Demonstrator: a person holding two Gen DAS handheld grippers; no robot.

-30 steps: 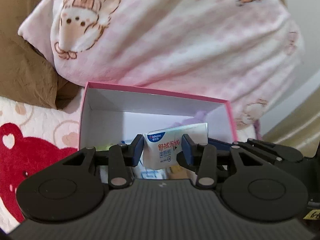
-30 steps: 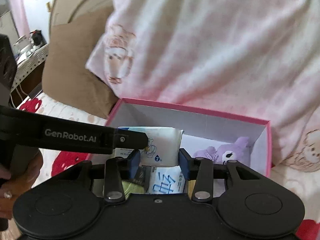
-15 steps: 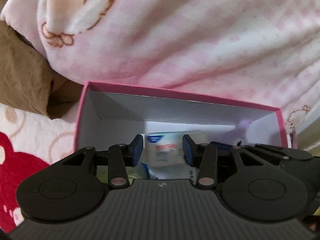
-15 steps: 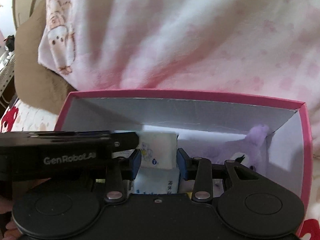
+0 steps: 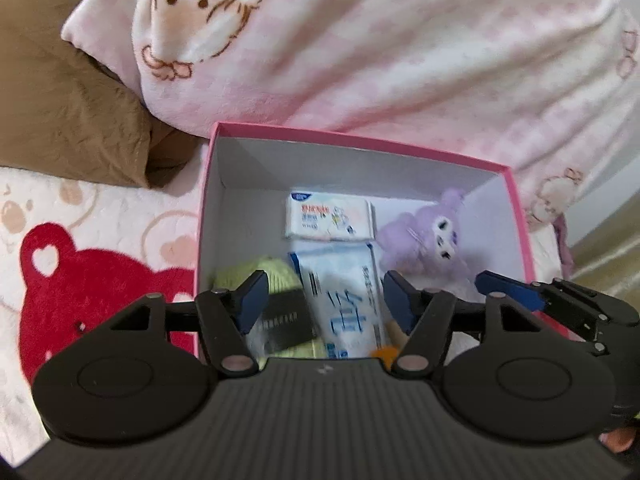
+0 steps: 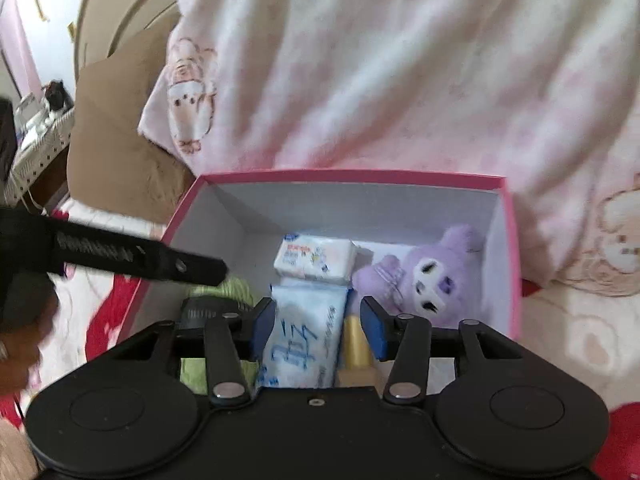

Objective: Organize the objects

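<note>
Both opening, gripping nothing: left gripper (image 5: 324,300), right gripper (image 6: 318,328), hovering over pink box (image 5: 360,144) at 12 o'clock, resting on blanket (image 5: 120,216).

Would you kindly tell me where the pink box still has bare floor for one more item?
Bare floor in the pink box lies along the far wall, behind the small wipes pack, and in the far left corner beyond the green item. The near half is crowded: large tissue pack, green item, yellow item; the purple plush fills the right.
</note>
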